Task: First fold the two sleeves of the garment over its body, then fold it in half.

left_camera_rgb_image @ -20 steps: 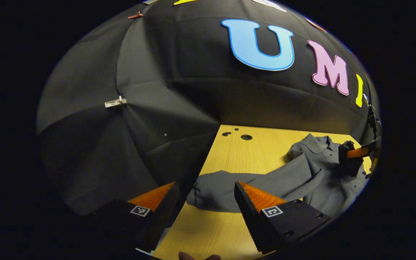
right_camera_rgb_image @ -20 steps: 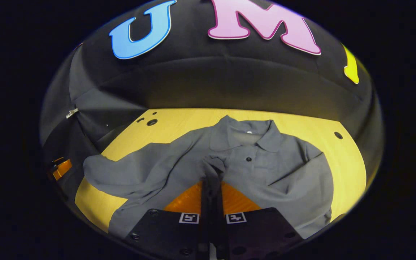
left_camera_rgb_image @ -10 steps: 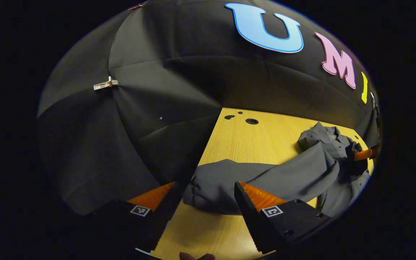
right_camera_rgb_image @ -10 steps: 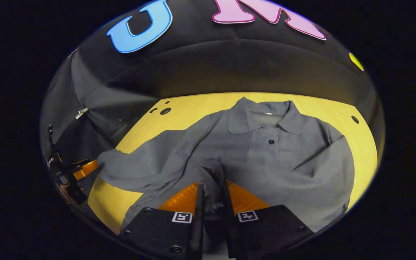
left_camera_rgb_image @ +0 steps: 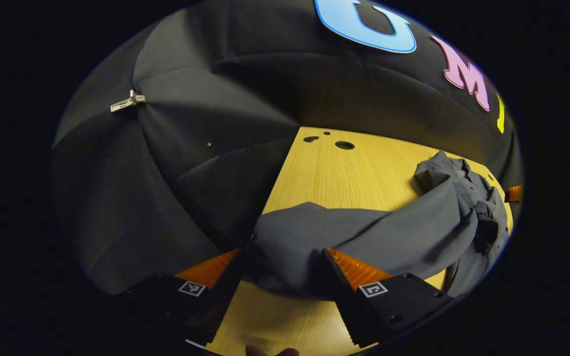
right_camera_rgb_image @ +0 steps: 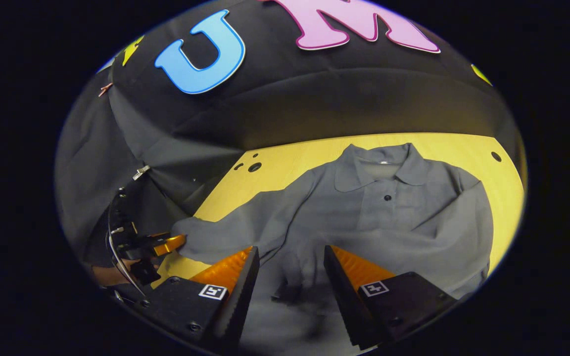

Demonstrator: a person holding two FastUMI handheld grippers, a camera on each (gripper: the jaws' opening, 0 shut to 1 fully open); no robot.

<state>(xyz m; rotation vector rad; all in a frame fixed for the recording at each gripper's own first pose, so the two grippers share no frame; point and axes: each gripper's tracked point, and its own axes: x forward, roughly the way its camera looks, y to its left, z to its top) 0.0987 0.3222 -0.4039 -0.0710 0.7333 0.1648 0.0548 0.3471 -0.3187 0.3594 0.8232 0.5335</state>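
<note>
A grey polo shirt (right_camera_rgb_image: 384,207) lies face up on the yellow table (right_camera_rgb_image: 285,163), collar toward the wall. One sleeve (right_camera_rgb_image: 413,242) is laid across its body. My right gripper (right_camera_rgb_image: 290,249) hovers open over that sleeve's end, holding nothing. The other sleeve (right_camera_rgb_image: 245,227) stretches out sideways, and the left gripper (right_camera_rgb_image: 161,244) is at its cuff. In the left gripper view the cuff (left_camera_rgb_image: 285,247) lies between the fingers of my open left gripper (left_camera_rgb_image: 282,253). The bunched shirt body (left_camera_rgb_image: 463,207) sits far right, with a right gripper finger (left_camera_rgb_image: 514,193) beyond it.
Round holes (left_camera_rgb_image: 344,145) mark the table's far corner (left_camera_rgb_image: 334,173). The black cloth wall drops close beside the table's left edge, with a small clip (left_camera_rgb_image: 127,101) on it. Another hole (right_camera_rgb_image: 496,156) lies near the shirt's far shoulder.
My right gripper has opened, let go of the sleeve it held over the body, and drawn back. The left gripper has moved forward until the other sleeve's cuff sits between its fingers.
</note>
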